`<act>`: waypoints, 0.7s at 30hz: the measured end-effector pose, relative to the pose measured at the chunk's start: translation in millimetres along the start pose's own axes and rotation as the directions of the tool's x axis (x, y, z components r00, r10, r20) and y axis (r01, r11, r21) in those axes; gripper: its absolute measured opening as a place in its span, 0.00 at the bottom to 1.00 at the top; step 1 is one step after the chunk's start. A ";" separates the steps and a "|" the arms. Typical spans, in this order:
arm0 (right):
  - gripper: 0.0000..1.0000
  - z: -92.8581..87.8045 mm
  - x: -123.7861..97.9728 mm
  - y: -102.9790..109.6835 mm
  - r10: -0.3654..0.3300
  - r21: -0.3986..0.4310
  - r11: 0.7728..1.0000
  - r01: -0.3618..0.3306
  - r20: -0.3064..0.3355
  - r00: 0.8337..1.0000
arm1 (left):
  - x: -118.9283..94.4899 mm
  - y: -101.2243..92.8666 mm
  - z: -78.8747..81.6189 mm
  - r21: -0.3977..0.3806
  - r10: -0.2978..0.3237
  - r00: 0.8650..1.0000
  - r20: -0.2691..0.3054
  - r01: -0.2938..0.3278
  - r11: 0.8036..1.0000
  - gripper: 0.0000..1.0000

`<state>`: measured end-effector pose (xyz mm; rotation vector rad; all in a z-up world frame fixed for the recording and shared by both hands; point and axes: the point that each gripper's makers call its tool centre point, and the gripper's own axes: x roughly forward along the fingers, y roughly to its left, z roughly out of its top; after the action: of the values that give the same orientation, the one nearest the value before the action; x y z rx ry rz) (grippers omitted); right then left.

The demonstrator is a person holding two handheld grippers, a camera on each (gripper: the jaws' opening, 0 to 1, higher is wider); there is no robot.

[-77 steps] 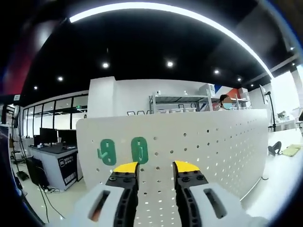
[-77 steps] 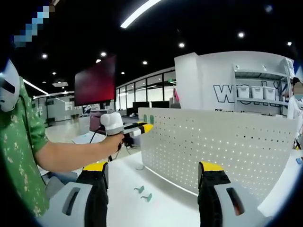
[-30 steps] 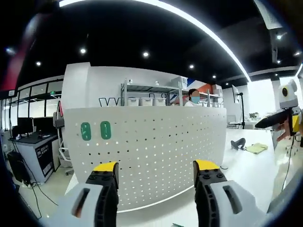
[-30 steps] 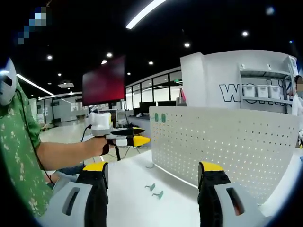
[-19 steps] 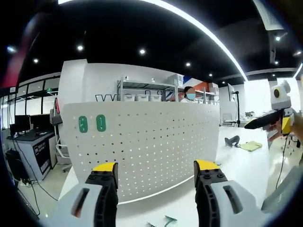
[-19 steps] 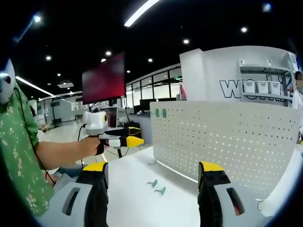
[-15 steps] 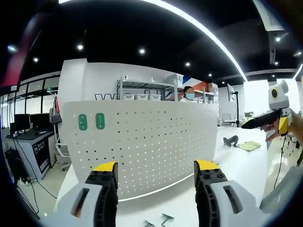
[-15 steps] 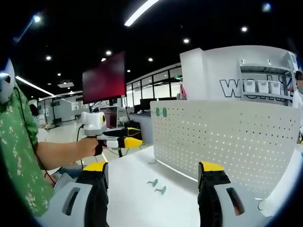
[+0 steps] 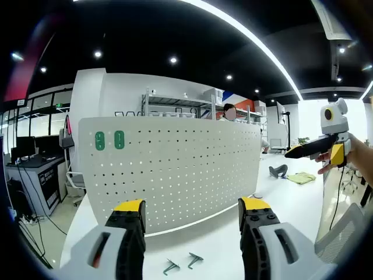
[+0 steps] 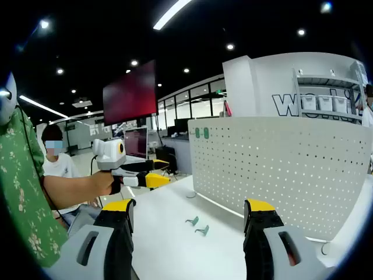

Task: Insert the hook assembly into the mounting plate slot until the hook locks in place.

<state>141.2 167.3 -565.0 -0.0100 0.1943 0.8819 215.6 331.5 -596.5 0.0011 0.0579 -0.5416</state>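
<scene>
While two small grey-green hooks (image 9: 182, 263) lie loose on the white bench (image 9: 221, 233) before the upright pegboard plate (image 9: 175, 169), which seems to carry two green tabs, the left gripper (image 9: 191, 205) and right gripper (image 10: 189, 205) hover above, both spread and holding nothing.

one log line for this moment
left tool open, empty | right tool open, empty | two hooks loose on table | two green hooks on pegboard
</scene>
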 end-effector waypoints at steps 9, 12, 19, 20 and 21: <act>0.79 -11.0 2.3 4.2 0.012 0.009 1.000 -0.012 -0.019 1.000 | -18.2 -10.6 -15.6 -0.008 -0.004 1.000 -0.029 0.003 1.000 0.66; 0.79 -14.9 3.2 6.3 0.018 0.014 1.000 -0.018 -0.026 0.999 | -25.6 -15.9 -20.8 -0.010 -0.006 0.999 -0.036 0.006 1.000 0.66; 0.79 -20.8 6.1 11.8 0.032 0.018 0.999 -0.032 -0.037 0.999 | -35.6 -25.5 -35.9 -0.029 -0.014 0.998 -0.061 0.012 1.000 0.65; 0.79 -22.4 6.6 12.7 0.033 0.017 0.999 -0.032 -0.041 0.999 | -37.1 -26.8 -36.9 -0.032 -0.014 0.998 -0.062 0.012 0.999 0.65; 0.79 -23.4 6.8 13.0 0.033 0.016 0.999 -0.033 -0.044 0.998 | -38.2 -27.9 -37.2 -0.032 -0.014 0.998 -0.062 0.012 0.999 0.64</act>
<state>131.5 178.7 -588.2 -0.0117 0.2430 0.9136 166.5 327.9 -631.1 -0.0134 0.1277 -0.5540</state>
